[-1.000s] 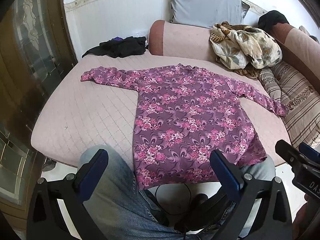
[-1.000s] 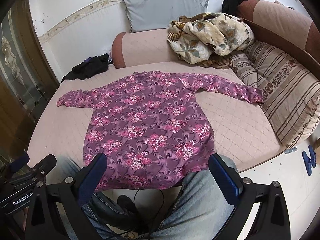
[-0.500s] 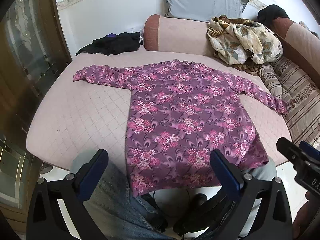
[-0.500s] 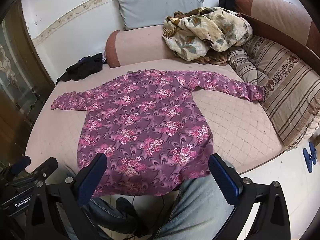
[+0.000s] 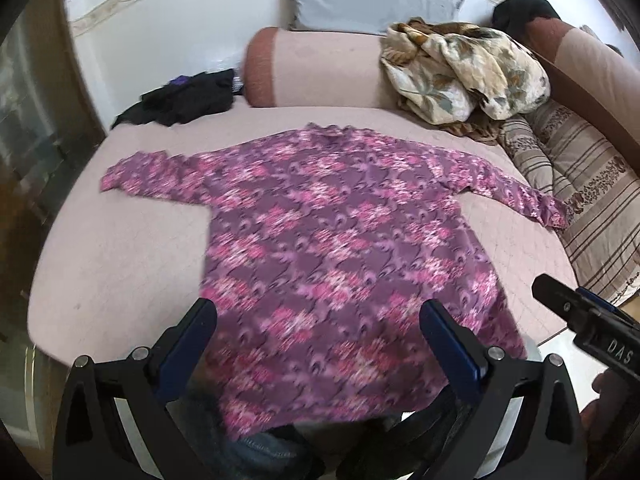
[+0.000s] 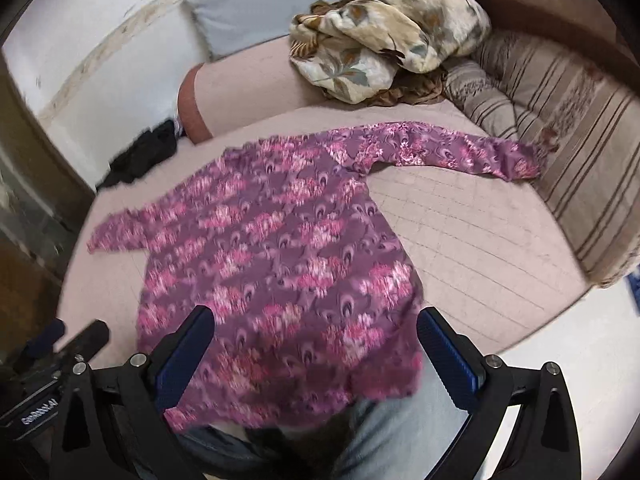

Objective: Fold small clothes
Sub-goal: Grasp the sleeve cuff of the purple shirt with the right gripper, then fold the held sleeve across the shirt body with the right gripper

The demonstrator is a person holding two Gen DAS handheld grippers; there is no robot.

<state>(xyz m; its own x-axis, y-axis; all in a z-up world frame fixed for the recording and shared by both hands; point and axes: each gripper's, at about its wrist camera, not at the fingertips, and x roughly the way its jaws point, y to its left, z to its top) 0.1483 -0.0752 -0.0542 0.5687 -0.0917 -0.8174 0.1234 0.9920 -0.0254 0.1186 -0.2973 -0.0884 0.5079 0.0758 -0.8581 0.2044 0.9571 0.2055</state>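
The purple flowered shirt lies flat, hem hanging off the bed edge; left gripper and right gripper both spread wide, holding nothing.

The purple floral top lies flat across the middle of the pink mattress, both sleeves spread. Bare quilted surface lies open at 9 o'clock of the garment in the left wrist view, and a broad bare patch at 3 o'clock in the right wrist view, below the outstretched sleeve. At 12 o'clock the pink bolster closes the far edge, with a bundled floral blanket heaped at 1 o'clock. The striped cushion walls the 3 o'clock side, touching the sleeve cuff. A dark clothes pile sits at 10 o'clock, apart from the left sleeve. Both grippers, left gripper and right gripper, hang wide-jawed at 6 o'clock over the hem and the person's knees.
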